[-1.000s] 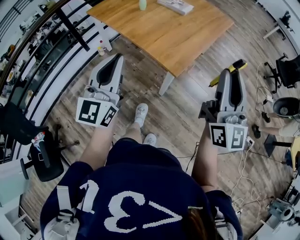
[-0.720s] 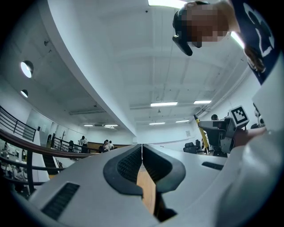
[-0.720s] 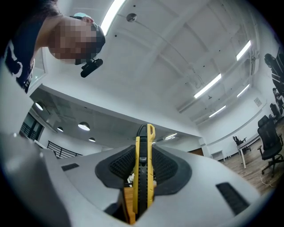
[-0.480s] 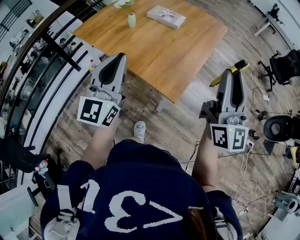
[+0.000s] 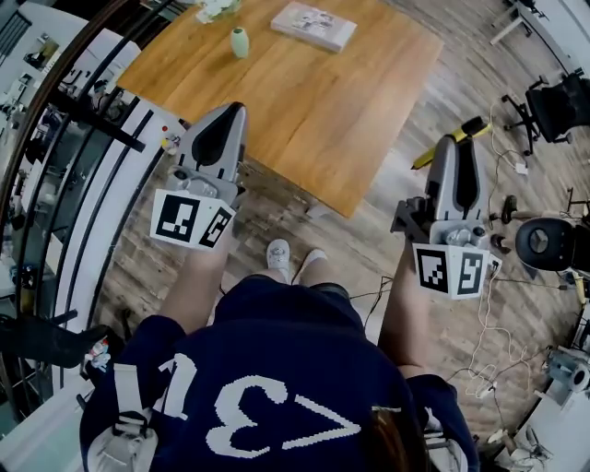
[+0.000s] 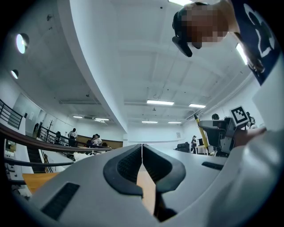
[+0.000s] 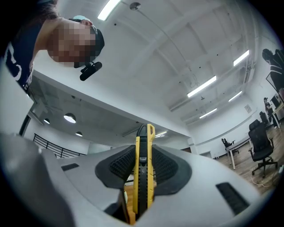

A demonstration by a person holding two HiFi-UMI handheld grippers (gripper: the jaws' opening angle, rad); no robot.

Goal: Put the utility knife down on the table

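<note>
A yellow and black utility knife (image 7: 143, 173) stands clamped between the black pads of my right gripper (image 7: 143, 153). In the head view the knife (image 5: 454, 138) juts out past my right gripper (image 5: 457, 159), over the floor just right of the wooden table (image 5: 313, 101). My left gripper (image 5: 219, 138) is held at the table's near left edge. In the left gripper view its jaws (image 6: 142, 155) meet with nothing between them. Both grippers point up and forward.
On the table's far side lie a small green bottle (image 5: 239, 41) and a flat book (image 5: 313, 25). A railing (image 5: 83, 120) runs along the left. Office chairs (image 5: 553, 106) and cables (image 5: 484, 332) are on the floor to the right.
The table has come nearer in the head view as the person walks toward it. Both grippers keep their pose, and the knife stays clamped in the right one.
</note>
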